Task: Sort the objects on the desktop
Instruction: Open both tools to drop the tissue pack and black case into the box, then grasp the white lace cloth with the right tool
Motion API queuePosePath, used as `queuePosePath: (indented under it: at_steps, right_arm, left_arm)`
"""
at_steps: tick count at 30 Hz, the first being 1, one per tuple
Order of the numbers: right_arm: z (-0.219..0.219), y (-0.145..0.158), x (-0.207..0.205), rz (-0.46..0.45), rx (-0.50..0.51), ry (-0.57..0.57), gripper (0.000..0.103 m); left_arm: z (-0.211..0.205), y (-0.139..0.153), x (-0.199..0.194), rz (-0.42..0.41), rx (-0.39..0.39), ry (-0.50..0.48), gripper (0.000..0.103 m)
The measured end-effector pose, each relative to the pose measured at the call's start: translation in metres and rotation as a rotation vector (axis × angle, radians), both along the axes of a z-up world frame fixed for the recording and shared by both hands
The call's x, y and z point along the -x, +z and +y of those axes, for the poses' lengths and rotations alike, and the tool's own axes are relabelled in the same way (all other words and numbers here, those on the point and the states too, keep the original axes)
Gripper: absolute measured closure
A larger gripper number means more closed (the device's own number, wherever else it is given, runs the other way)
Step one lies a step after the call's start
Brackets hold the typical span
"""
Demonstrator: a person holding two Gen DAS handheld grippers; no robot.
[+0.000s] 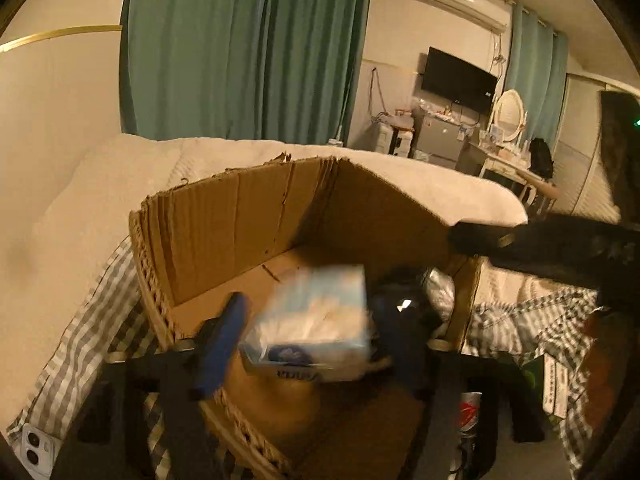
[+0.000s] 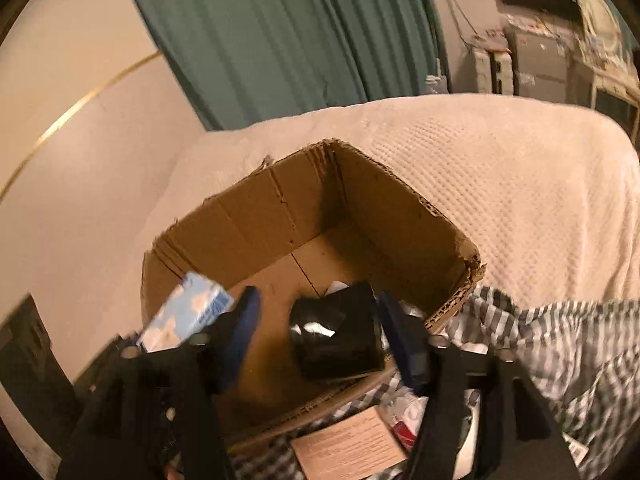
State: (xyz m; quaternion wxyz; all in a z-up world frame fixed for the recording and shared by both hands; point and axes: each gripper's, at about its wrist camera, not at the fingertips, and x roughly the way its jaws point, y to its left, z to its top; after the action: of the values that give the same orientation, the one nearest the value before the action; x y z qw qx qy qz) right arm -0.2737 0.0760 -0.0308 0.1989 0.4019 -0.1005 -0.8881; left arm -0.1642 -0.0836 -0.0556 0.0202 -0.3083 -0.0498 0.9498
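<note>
An open cardboard box (image 1: 240, 216) (image 2: 384, 208) stands on a checked cloth against a pale bed. In the left wrist view my left gripper (image 1: 308, 332) is open, its blue fingers wide apart; a blurred blue and white tissue pack (image 1: 316, 324) sits between them over the box, not clamped. The pack also shows in the right wrist view (image 2: 188, 312). My right gripper (image 2: 320, 336) is open over the box, with a shiny black object (image 2: 336, 336) between its fingers, touching the right one; grip unclear.
A white phone (image 1: 34, 452) lies on the checked cloth (image 2: 540, 344) at lower left. A drink can (image 1: 466, 416), a green package (image 1: 554, 384), a printed card (image 2: 352, 444) and small packets lie beside the box. The bed (image 2: 500, 184) is behind.
</note>
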Motion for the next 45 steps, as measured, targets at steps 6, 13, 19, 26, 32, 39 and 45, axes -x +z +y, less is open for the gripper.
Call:
queuePosePath:
  at_steps: [6,13,19,26,32,39,45]
  right_arm:
    - [0.033,0.023,-0.055,0.076,-0.087,-0.041,0.037]
    - [0.081,0.017,-0.137,0.101,-0.267,-0.116,0.037]
    - [0.117,-0.024,-0.173,0.034,-0.314,-0.184,0.037]
    - [0.136,-0.089,-0.184,-0.094,-0.314,-0.185,0.037]
    - [0.142,-0.119,-0.181,-0.158,-0.298,-0.171,0.037]
    - [0.134,-0.131,-0.171,-0.196,-0.266,-0.158,0.037]
    - [0.127,-0.154,-0.151,-0.255,-0.293,-0.145,0.048]
  left_arm:
    - [0.024,0.006,-0.041,0.085,0.08,-0.033,0.004]
    - [0.067,0.004,-0.089,0.065,0.093,-0.129,0.0]
    - [0.1,-0.041,-0.112,-0.064,0.1,-0.192,0.0]
    - [0.121,-0.081,-0.118,-0.177,0.138,-0.225,0.0]
    - [0.128,-0.093,-0.116,-0.213,0.183,-0.247,0.0]
    - [0.127,-0.099,-0.122,-0.24,0.171,-0.259,0.0]
    - [0.132,-0.103,-0.13,-0.252,0.178,-0.279,0.0]
